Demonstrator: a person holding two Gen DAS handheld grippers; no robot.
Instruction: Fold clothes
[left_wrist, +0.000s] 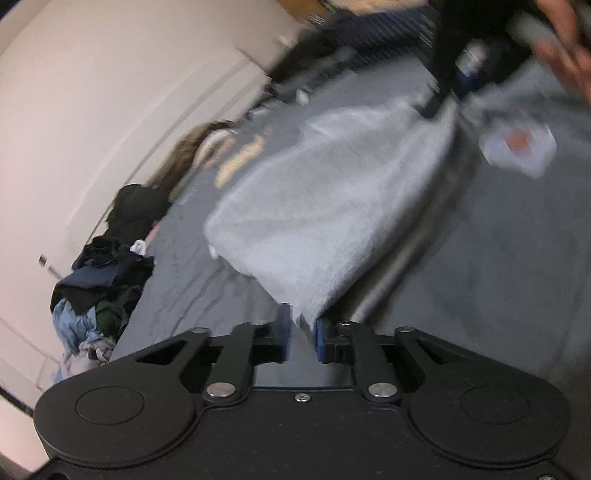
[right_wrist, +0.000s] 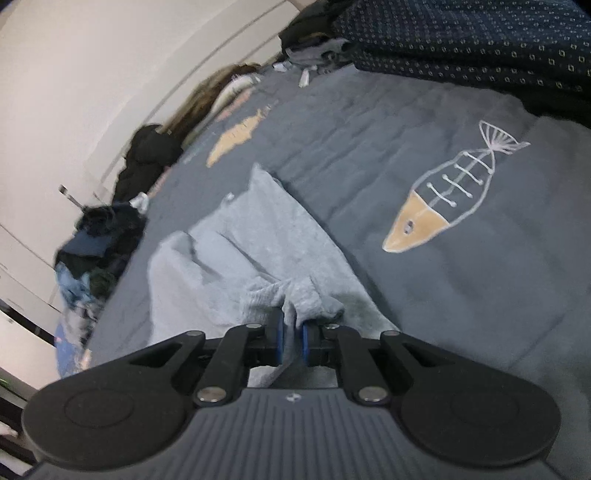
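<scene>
Laundry heap (left_wrist: 99, 295) far left by the wall | my left gripper (left_wrist: 301, 332) jaws slightly spread, grey garment (left_wrist: 317, 206) corner between, pads not pressing | garment flat on bedspread (right_wrist: 480, 295) | my right gripper (right_wrist: 291, 341) pinching its bunched edge.

Bed (right_wrist: 369, 122) under grey blanket with fish-skeleton prints (right_wrist: 439, 195). Pale grey garment (right_wrist: 236, 251) lies spread mid-bed, one end bunched. Heap of dark and blue clothes (right_wrist: 96, 243) at left edge by wall; black bundle (right_wrist: 147, 155) further along same edge. Dark patterned fabric (right_wrist: 472, 40) at far right corner.
</scene>
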